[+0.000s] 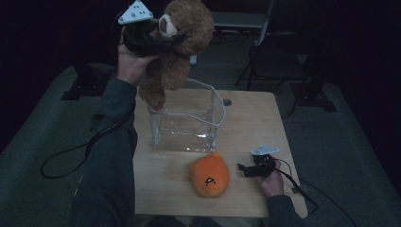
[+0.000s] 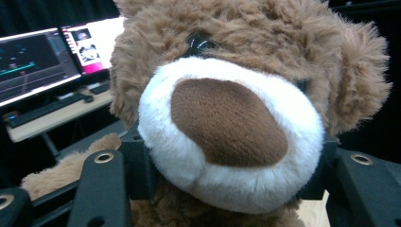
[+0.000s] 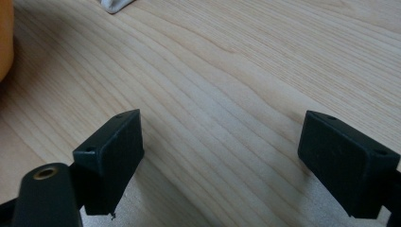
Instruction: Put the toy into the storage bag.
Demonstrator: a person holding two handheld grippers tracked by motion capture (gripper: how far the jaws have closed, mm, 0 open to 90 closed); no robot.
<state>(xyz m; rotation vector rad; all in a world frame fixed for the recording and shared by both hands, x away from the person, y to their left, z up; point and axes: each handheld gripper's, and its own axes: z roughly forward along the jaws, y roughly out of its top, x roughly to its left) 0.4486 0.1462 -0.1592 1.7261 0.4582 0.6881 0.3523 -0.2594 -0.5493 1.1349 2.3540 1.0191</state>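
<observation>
Brown fur fills the left gripper view: a plush teddy bear with a white muzzle and dark brown nose (image 2: pixel 227 123) sits clamped by the head between the two black jaws of the left gripper (image 1: pixel 150 39). In the high view the bear (image 1: pixel 182 47) hangs in the air at the far left, its legs dangling just above the far-left rim of a clear, soft plastic box with a white-edged open top (image 1: pixel 189 124). That box stands on the pale wooden counter (image 1: pixel 255 123), towards its far side. Nearer the person, just in front of the box, an orange rounded plush toy with a small black mark (image 1: pixel 209 176) lies on the counter. To its right, apart from it, the right gripper (image 1: pixel 247 169) rests low on the counter, pointing left towards the orange toy. In the right gripper view its jaws stand wide with bare wood between them.
</observation>
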